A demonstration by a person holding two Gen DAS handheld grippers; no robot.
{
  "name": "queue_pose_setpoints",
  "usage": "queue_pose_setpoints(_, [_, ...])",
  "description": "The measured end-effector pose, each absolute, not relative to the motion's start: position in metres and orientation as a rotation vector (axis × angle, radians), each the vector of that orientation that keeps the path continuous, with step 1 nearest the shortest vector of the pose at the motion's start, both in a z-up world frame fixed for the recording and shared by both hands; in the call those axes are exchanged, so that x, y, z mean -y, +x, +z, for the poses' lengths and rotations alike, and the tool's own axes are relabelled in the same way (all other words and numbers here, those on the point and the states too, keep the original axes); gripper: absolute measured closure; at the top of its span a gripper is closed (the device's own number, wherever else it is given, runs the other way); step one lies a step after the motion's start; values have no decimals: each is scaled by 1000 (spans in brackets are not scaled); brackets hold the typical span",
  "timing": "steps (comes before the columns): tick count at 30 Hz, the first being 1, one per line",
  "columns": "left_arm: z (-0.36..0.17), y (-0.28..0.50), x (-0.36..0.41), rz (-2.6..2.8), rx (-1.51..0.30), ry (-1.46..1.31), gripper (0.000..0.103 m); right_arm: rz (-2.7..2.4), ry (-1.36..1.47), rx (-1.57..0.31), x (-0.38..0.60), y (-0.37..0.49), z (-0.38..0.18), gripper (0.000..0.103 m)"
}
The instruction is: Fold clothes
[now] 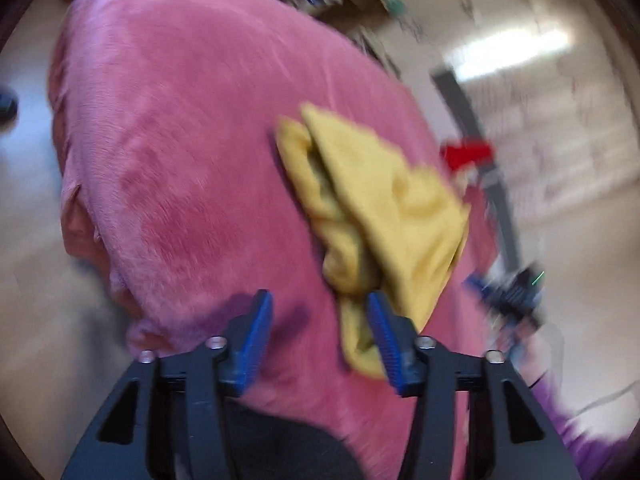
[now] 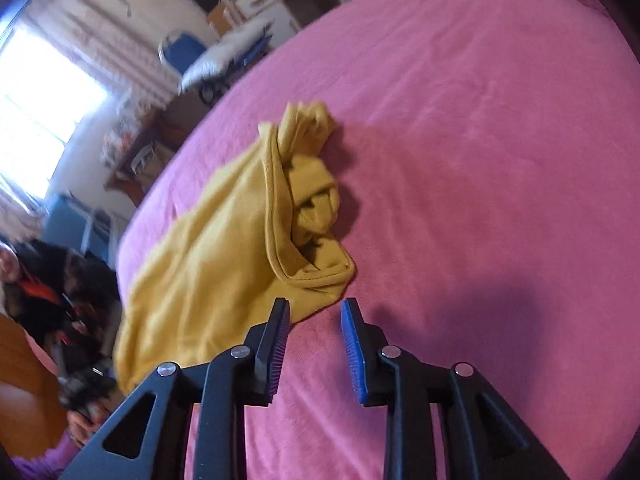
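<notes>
A crumpled yellow garment (image 1: 376, 216) lies bunched on a pink blanket (image 1: 192, 168). My left gripper (image 1: 318, 300) is open and empty above the blanket, its right finger just at the garment's near end. In the right wrist view the same yellow garment (image 2: 224, 264) lies in a heap on the pink blanket (image 2: 480, 184). My right gripper (image 2: 314, 306) is open and empty, just short of the garment's near edge, with its left finger over the cloth's hem.
The blanket's edge drops off at the left in the left wrist view. A red item (image 1: 466, 152) lies past the garment. My other gripper (image 1: 508, 292) shows blurred at the right. Furniture and a window (image 2: 40, 92) stand beyond the bed.
</notes>
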State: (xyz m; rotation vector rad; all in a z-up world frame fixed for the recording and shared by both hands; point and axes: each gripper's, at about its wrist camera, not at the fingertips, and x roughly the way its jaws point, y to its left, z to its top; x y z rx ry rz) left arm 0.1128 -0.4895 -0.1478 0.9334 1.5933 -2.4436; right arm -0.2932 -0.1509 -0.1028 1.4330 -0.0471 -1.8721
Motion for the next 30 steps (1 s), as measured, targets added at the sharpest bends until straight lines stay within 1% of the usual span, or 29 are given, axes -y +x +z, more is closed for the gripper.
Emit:
queue_pose_setpoints(1, [-144, 112, 489, -2460, -1587, 918, 43, -1866, 1451, 10, 156, -294, -111, 76])
queue_pose_setpoints(3, [-136, 105, 482, -2532, -1524, 946, 42, -1866, 1441, 46, 163, -299, -121, 76])
queue_pose_setpoints(5, [-130, 96, 472, -2597, -1466, 997, 42, -1867, 1432, 85, 170, -305, -132, 73])
queue_pose_setpoints(7, [-127, 87, 460, -2659, -1411, 1057, 42, -1879, 1431, 199, 164, -308, -134, 90])
queue_pose_setpoints(8, [-126, 82, 454, -2687, -1378, 1093, 42, -1856, 1448, 287, 158, -309, -135, 94])
queue_pose_setpoints(9, [-125, 78, 448, -2715, -1341, 1131, 42, -1832, 1464, 372, 152, -310, -135, 95])
queue_pose_setpoints(12, [-123, 73, 434, -2761, -1207, 1251, 42, -1831, 1502, 492, 116, -299, -133, 95])
queue_pose_setpoints(14, [-123, 71, 428, -2784, -1175, 1304, 42, -1829, 1526, 572, 91, -292, -131, 96])
queue_pose_setpoints(18, [-126, 70, 423, -2780, -1173, 1342, 42, -1819, 1575, 730, 43, -278, -129, 97])
queue_pose_setpoints(20, [-128, 70, 426, -2752, -1200, 1345, 42, -1831, 1703, 679, 32, -283, -157, 94])
queue_pose_setpoints(21, [-128, 71, 427, -2741, -1225, 1340, 42, -1807, 1720, 741, 21, -285, -169, 97])
queue_pose_setpoints(22, [-125, 72, 428, -2743, -1223, 1318, 42, -1802, 1692, 830, 13, -289, -173, 95])
queue_pose_setpoints(23, [-121, 73, 430, -2749, -1212, 1289, 42, -1872, 1657, 845, 6, -290, -165, 83])
queue_pose_setpoints(24, [-117, 75, 431, -2754, -1201, 1261, 42, -1995, 1570, 788, 3, -291, -148, 78])
queue_pose_setpoints(26, [-112, 74, 432, -2769, -1170, 1200, 42, -2057, 1358, 673, 21, -292, -117, 78])
queue_pose_setpoints(30, [-97, 39, 427, -2824, -1120, 1051, 42, -1925, 1174, 348, 122, -290, -84, 78])
